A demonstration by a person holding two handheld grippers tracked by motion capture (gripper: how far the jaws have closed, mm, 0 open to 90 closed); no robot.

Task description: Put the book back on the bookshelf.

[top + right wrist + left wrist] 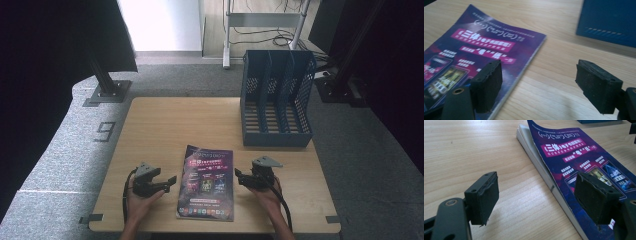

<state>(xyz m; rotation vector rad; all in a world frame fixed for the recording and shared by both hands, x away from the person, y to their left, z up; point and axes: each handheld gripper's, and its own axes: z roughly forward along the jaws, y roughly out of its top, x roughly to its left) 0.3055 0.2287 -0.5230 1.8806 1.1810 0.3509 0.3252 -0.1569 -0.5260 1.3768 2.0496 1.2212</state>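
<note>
Wooden table [160,125] on grey carpet, with a dark curtain at the left. On it lies a magazine [207,182], flat and shut, at the near middle, purple cover up. The left gripper [170,181] sits just left of it and the right gripper [239,176] just right, both low over the table with jaws standing wide and nothing between them. Far right stands a blue file rack [276,100], well apart from the magazine.

The step looks like the approach to a pick-up: each gripper faces one long edge. Next, I judge, a pad must get under or pinch an edge, and the thin cover may slide or bend.

The left gripper view shows the cover lifting off the pages [541,162] at the far corner, which the high view is too small to show. The right gripper view shows the right edge lying flat and the rack's blue wall [609,20] beyond
</note>
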